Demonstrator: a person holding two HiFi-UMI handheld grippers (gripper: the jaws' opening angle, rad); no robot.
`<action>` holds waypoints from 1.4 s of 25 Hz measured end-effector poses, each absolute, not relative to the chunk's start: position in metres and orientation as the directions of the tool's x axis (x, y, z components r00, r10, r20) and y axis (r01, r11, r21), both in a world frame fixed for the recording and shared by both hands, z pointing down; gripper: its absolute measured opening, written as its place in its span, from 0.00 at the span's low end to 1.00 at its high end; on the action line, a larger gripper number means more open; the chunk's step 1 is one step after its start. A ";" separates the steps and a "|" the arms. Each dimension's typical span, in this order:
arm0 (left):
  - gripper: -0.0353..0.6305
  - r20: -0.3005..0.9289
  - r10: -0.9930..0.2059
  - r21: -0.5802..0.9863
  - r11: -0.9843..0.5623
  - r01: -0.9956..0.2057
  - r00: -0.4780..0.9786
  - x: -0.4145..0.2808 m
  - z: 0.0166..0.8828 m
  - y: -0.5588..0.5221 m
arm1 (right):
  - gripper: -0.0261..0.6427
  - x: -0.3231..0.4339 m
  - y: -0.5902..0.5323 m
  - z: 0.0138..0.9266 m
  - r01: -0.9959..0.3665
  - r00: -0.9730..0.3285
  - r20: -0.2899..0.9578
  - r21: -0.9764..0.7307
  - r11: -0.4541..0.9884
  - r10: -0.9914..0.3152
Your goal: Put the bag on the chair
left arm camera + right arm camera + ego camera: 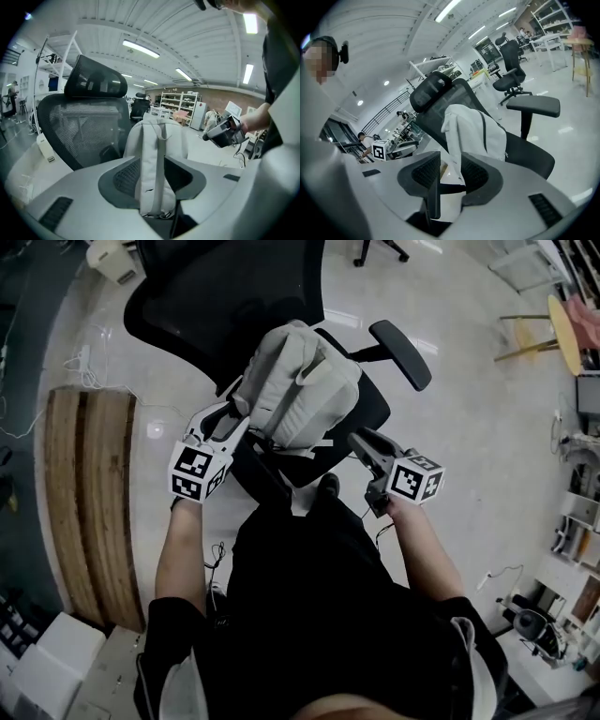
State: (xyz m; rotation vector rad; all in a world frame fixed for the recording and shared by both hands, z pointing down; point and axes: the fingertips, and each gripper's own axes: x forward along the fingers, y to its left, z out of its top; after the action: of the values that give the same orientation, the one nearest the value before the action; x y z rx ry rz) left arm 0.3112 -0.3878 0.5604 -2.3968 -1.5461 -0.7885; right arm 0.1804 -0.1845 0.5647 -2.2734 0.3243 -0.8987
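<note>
A light grey backpack (300, 381) stands upright on the seat of a black mesh office chair (225, 296), leaning on its backrest. My left gripper (239, 418) is at the bag's near left side. In the left gripper view its jaws (157, 183) stand open, with the bag's shoulder strap (157, 154) running between the pads. My right gripper (361, 442) is off the bag's near right corner, beside the seat's front edge. Its jaws (451, 176) are open, and the bag (478, 131) shows just beyond the gap, not gripped.
The chair's right armrest (401, 352) juts out past the bag. A wooden slatted platform (89, 493) lies on the floor to the left, with white boxes (47, 662) near it. A yellow-topped stool (553, 329) stands far right. Another office chair (511, 65) stands behind.
</note>
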 end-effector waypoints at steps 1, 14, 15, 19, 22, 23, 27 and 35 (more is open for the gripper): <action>0.31 0.508 0.795 0.137 -0.454 0.880 0.331 0.309 0.553 -0.384 | 0.27 0.179 -0.181 0.560 0.001 0.734 0.507 -0.665 -0.746 -0.451; 0.29 0.411 0.793 0.115 -0.533 0.838 0.449 0.257 0.482 -0.319 | 0.25 0.138 -0.137 0.507 -0.137 0.763 0.394 -0.676 -0.724 -0.512; 0.28 0.414 0.790 0.126 -0.542 0.831 0.453 0.253 0.482 -0.319 | 0.25 0.135 -0.133 0.503 -0.142 0.768 0.386 -0.675 -0.724 -0.510; 0.25 0.420 0.767 0.151 -0.587 0.796 0.485 0.239 0.476 -0.322 | 0.21 0.123 -0.124 0.492 -0.196 0.777 0.374 -0.621 -0.759 -0.506; 0.20 0.414 0.748 0.145 -0.617 0.774 0.519 0.225 0.464 -0.322 | 0.21 0.114 -0.125 0.473 -0.274 0.783 0.320 -0.594 -0.756 -0.534; 0.19 0.410 0.743 0.137 -0.624 0.769 0.530 0.220 0.458 -0.321 | 0.21 0.112 -0.127 0.465 -0.299 0.783 0.293 -0.595 -0.746 -0.548; 0.16 0.393 0.722 0.116 -0.654 0.748 0.570 0.193 0.435 -0.317 | 0.21 0.101 -0.126 0.445 -0.369 0.779 0.238 -0.575 -0.731 -0.580; 0.14 0.342 0.688 0.167 -0.715 0.679 0.640 0.144 0.387 -0.309 | 0.19 0.082 -0.114 0.402 -0.485 0.773 0.125 -0.515 -0.706 -0.622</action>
State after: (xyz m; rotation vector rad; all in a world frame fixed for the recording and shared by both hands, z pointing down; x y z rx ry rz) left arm 0.1441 -0.3088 0.3871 -2.8654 -1.1941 -0.6126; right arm 0.0816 -0.1140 0.4024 -2.5040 0.8335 -0.4013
